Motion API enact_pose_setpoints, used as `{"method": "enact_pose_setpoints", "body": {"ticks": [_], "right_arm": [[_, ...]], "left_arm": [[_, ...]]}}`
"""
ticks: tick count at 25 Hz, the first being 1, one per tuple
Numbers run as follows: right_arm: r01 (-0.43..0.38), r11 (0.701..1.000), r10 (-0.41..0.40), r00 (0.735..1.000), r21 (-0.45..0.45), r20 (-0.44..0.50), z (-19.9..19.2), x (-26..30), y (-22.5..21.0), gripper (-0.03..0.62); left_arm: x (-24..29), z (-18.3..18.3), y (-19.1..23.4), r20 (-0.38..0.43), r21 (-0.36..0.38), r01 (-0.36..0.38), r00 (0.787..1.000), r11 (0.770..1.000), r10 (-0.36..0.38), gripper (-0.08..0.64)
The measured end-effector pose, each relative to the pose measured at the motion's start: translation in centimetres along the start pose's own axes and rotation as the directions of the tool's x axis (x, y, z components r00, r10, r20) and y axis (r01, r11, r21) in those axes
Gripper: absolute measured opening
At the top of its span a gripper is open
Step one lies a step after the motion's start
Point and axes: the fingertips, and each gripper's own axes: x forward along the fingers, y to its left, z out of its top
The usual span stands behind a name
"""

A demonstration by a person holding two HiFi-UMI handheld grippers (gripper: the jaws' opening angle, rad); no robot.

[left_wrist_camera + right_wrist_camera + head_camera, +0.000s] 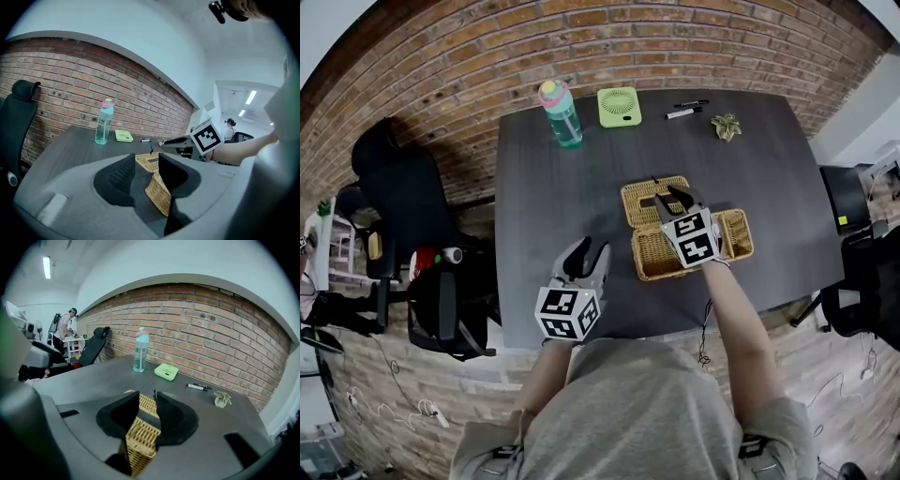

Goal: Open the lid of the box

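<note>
- Location: the rectangular tan wicker box (649, 258) sits on the dark grey table top (553, 178), near its front edge. Its flat woven wicker lid (639, 192) lies swung back behind the rear rim, so the opening is judged largely complete.
- Right gripper (675, 197): positioned over the lid, jaws set to a narrow gap with wicker showing in it. A firm pinch cannot be confirmed, so treat the lid as loosely supported.
- Left gripper (589, 246): jaws wide, nothing between them, hovering left of the box and apart from it. The box is therefore unbraced.
- Hazard: if the lid is not fully at rest, withdrawal may let it drop back over the box or slap onto the table.
- Hazard: the light wickerwork may slide or tip if the lid is pushed further back, since nothing pins the base.
- Hazard: the small black clasp (153, 393) at the lid's far edge may catch a jaw on retreat and drag the lid.
- Hazard: over-rotation may strain the joint between lid and rear rim.
</note>
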Motion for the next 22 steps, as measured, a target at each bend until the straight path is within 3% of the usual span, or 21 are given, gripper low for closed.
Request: {"method": "enact_pose_setpoints", "body": {"ticks": [11, 22], "right_arm": [[0.011, 0.997, -0.016, 0.998, 0.076, 0.067, -1.2, -6.2, 2.6, 0.052], [0.005, 0.991, -0.026, 0.988, 0.136, 0.153, -3.2, -13.7, 7.5, 0.012]], "left_arm": [[-2.2, -0.4, -2.3, 0.015, 0.037, 0.001, 1.000, 0.999, -0.002, 0.076], [-6.2, -2.7, -6.2, 0.022, 0.079, 0.030, 0.999, 0.996, -0.032, 0.044]]}}
